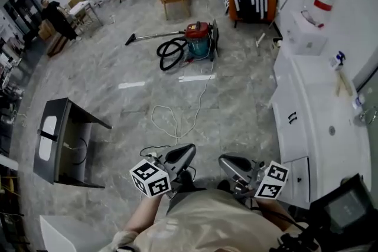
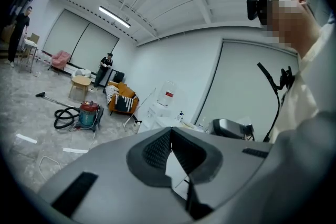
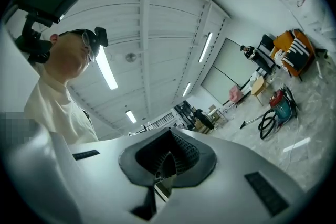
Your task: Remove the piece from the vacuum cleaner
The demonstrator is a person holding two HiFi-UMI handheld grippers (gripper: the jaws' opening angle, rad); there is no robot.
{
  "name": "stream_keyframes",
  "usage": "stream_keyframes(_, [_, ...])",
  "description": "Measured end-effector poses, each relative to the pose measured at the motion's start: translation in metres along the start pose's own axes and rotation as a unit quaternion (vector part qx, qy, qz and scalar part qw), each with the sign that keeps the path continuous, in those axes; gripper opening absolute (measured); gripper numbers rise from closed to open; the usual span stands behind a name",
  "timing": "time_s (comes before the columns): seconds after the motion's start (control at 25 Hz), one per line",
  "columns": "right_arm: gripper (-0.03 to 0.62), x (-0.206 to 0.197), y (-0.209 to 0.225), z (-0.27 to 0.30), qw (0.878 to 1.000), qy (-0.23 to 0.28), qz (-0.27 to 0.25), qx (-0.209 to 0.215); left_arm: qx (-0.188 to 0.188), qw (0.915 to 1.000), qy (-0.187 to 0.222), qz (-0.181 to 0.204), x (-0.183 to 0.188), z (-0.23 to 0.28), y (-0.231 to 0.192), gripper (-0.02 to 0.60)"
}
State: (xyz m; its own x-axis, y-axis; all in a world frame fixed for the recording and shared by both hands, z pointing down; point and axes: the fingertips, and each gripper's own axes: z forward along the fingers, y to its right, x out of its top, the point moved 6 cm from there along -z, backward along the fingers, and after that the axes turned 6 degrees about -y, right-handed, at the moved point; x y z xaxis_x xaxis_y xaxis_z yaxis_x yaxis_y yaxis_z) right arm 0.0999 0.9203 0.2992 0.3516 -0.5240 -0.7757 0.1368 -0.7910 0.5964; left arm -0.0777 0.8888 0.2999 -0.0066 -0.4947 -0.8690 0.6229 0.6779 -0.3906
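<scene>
Vacuum cleaner [image 1: 198,39], red-lidded over a teal body, stands on the stone floor [image 1: 242,118] well ahead of both tongs. Its black hose [image 1: 170,54] is coiled on the left-tongs side, and a long pipe [image 1: 155,36] runs out beyond it to a floor nozzle [image 1: 130,39]. We hold the left tongs [image 1: 180,155] and the right tongs [image 1: 236,163] side by side close to our chest, each with its jaws closed on nothing. A white cord [image 1: 199,98] trails from the machine back toward the tongs.

By our reading, the step in hand is the approach, with nothing on the machine touched yet. To do it well, we would skirt the cord rather than step across it and part the jaws before reaching down. Which piece comes off we cannot tell from this far back, so we would settle that up close. One pair of tongs should steady the body while the other draws the piece straight along its joint, not sideways.
</scene>
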Motion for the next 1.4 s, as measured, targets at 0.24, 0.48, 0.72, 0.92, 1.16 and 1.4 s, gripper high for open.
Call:
stream_keyframes(0.24, [-0.009,0.006,0.009,0.026,1.0,-0.01,-0.023,-0.017,-0.028,0.9994,0.014,0.016,0.014,-0.003,-0.026,0.003])
stream_keyframes(0.48, [-0.009,0.006,0.027,0.096,0.999,-0.016,-0.029,-0.038,-0.067,0.9961,0.039,0.041,0.034,-0.033,-0.083,0.003])
stream_keyframes(0.72, [-0.009,-0.015,0.037,0.208,0.997,-0.051,-0.039,-0.037,-0.091,0.9927,0.057,0.056,0.048,-0.091,-0.163,0.003])
stream_keyframes(0.92, [-0.009,-0.01,0.037,0.282,0.995,-0.054,-0.068,-0.039,-0.091,0.9921,0.058,0.063,0.072,-0.123,-0.224,0.003])
stream_keyframes(1.16, [-0.009,-0.004,0.057,0.311,0.996,-0.049,-0.048,-0.064,-0.1,0.9923,0.057,0.045,0.078,-0.127,-0.259,0.003])
stream_keyframes(1.4, [-0.009,0.002,0.074,0.323,0.995,-0.06,-0.044,-0.065,-0.066,0.9954,0.029,0.063,0.087,-0.109,-0.28,0.003])
